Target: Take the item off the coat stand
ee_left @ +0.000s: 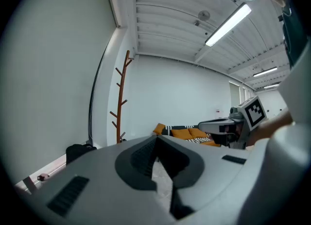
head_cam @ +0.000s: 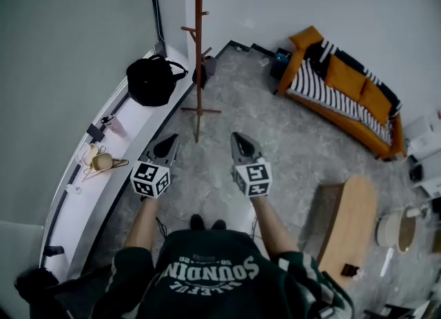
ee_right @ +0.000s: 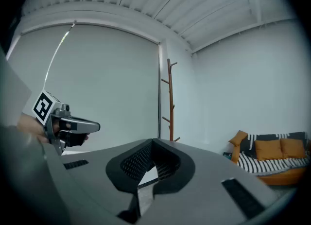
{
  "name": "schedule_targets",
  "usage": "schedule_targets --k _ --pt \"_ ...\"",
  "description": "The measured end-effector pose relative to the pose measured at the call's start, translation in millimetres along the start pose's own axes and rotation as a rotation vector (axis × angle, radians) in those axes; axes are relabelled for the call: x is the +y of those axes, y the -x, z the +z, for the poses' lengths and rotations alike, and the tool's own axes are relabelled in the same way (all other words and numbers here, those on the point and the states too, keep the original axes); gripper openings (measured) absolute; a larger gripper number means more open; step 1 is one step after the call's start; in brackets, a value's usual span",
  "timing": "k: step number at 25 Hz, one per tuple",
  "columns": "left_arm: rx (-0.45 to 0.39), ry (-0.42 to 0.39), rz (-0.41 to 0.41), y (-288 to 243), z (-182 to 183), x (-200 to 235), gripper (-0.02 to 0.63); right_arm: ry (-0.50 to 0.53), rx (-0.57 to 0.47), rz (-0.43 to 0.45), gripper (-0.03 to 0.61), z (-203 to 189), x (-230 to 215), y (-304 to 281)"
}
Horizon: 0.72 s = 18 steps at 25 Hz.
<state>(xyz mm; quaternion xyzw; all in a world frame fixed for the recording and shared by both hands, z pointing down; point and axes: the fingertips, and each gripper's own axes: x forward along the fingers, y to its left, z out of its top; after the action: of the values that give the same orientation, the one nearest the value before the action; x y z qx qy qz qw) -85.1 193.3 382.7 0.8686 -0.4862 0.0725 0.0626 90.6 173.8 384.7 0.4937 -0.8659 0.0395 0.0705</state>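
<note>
Nearest, the left gripper point(head_cam: 170, 140) and the right gripper point(head_cam: 238, 136) point forward side by side, each with its jaws closed together and empty. Grey mottled floor point(head_cam: 220, 114) runs ahead to the foot of the tall brown wooden coat stand point(head_cam: 198, 49). Just left of the stand, the soft black bag point(head_cam: 150, 80) rests on a long white ledge point(head_cam: 131, 131). Off to the right stands a light wooden table point(head_cam: 351, 221). Farther back is an orange sofa with striped cushions point(head_cam: 344, 87).
</note>
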Motion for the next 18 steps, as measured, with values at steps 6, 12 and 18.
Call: schedule_targets --k 6,12,18 --pt "0.003 0.001 -0.002 -2.1 1.7 -1.4 0.000 -0.010 -0.027 0.029 0.000 5.3 4.3 -1.6" --pt "0.008 0.004 -0.004 -7.6 3.0 -5.7 0.000 0.005 -0.034 0.022 0.000 8.9 -0.2 0.2" --pt "0.010 0.005 0.001 -13.0 4.8 -14.4 0.000 0.011 -0.030 0.018 0.000 7.1 -7.3 3.5"
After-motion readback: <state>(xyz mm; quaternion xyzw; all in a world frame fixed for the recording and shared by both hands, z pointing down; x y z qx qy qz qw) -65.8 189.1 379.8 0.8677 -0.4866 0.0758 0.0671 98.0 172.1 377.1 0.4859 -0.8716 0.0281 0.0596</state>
